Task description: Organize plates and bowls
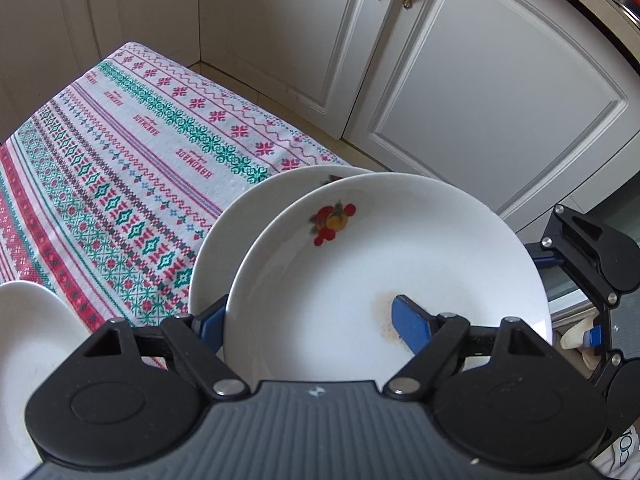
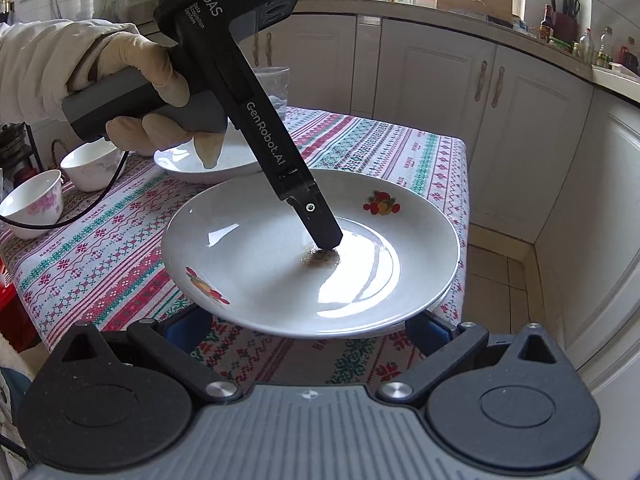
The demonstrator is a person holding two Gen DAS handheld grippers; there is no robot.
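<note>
A white plate with fruit decals [image 1: 372,264] [image 2: 280,264] is gripped at its rim by my left gripper [image 1: 316,320]: one blue finger [image 1: 412,322] lies on its inner face by a brown stain, the other finger is under it. It sits over a second white plate [image 1: 224,248] [image 2: 440,300] on the patterned tablecloth [image 1: 120,168] [image 2: 100,256]. My right gripper [image 2: 312,332] is open, its blue fingers low at either side of the plates' near rim. It also shows in the left wrist view [image 1: 592,264].
A third white plate [image 2: 200,166] [image 1: 28,340] lies further back on the table. Two small floral bowls [image 2: 34,202] [image 2: 92,168] stand at the table's left. A glass [image 2: 276,88] stands at the far side. White cabinets [image 1: 460,80] surround the table.
</note>
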